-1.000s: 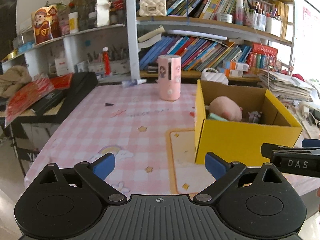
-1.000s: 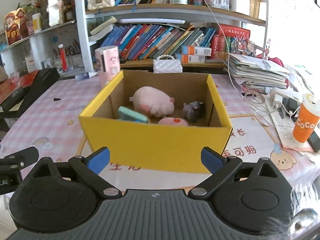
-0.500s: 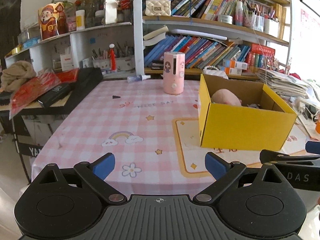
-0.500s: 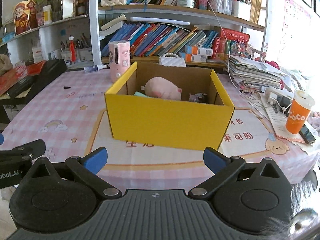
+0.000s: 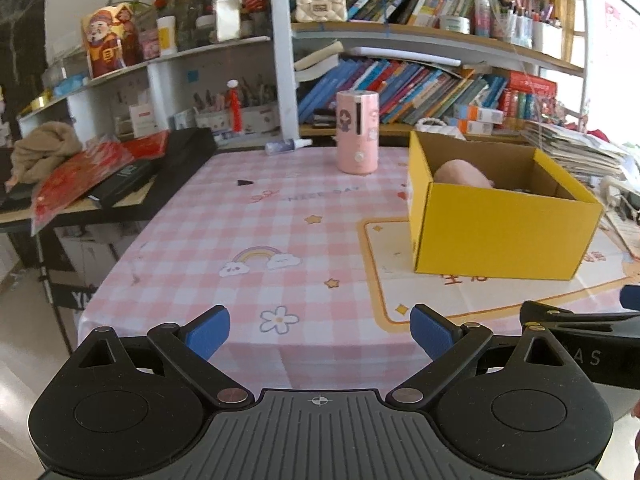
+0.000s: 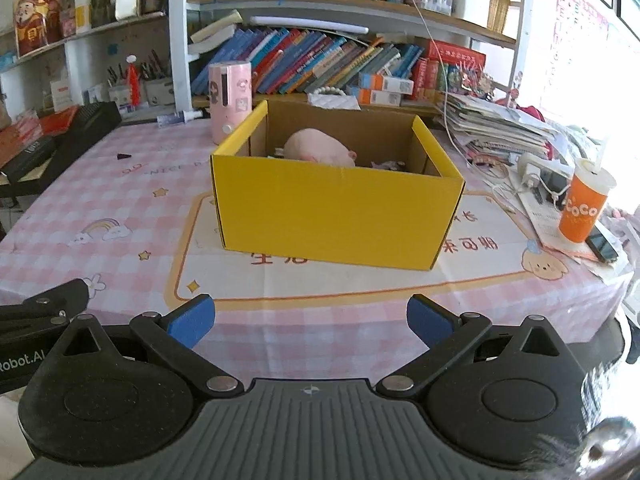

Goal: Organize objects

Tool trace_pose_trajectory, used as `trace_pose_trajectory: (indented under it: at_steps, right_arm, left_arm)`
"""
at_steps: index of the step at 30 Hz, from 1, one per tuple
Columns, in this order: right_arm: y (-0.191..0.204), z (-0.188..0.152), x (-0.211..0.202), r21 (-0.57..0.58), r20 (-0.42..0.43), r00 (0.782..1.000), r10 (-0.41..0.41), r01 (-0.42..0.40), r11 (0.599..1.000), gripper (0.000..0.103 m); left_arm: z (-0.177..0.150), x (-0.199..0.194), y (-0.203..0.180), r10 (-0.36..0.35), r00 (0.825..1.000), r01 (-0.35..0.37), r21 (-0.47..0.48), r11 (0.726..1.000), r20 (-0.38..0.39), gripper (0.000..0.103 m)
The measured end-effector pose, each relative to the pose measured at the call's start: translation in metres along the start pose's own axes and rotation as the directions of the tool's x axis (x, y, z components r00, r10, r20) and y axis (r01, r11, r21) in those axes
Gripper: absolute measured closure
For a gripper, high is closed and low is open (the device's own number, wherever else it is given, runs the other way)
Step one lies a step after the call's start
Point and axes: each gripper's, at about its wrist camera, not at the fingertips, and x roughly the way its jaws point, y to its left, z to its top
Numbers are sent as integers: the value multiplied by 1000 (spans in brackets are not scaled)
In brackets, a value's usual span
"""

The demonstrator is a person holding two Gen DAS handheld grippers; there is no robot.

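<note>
A pink checked cloth is covering the counter (image 6: 120, 184), with crowded bookshelves (image 6: 328, 60) standing behind the yellow box (image 6: 336, 216). A pink plush toy (image 6: 318, 148) is lying inside the box. Both the left tool (image 5: 319, 334) and the right tool (image 6: 310, 322) are hanging wide and empty, near the counter edge in front of the box.

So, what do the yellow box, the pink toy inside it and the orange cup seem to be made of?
Yellow box: most likely cardboard, matte yellow outside, plain brown inside, with folded edges.
Pink toy: apparently plush fabric; it looks soft, rounded and without shine.
Orange cup: probably paper or plastic, smooth printed wall with a pale lid; the view does not settle which.
</note>
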Motion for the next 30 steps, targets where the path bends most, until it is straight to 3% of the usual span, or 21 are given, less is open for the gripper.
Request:
trace_pose_trajectory:
  at_steps: [9, 30]
  right_arm:
    - [6, -5, 3, -10, -16, 999, -46, 45, 999, 0]
    - [5, -2, 0, -6, -3, 999, -34, 34, 999, 1]
  left_arm:
    - [-3, 0, -2, 43, 999, -44, -7, 999, -30, 5]
    - [-1, -2, -4, 73, 997, -74, -18, 997, -31, 5]
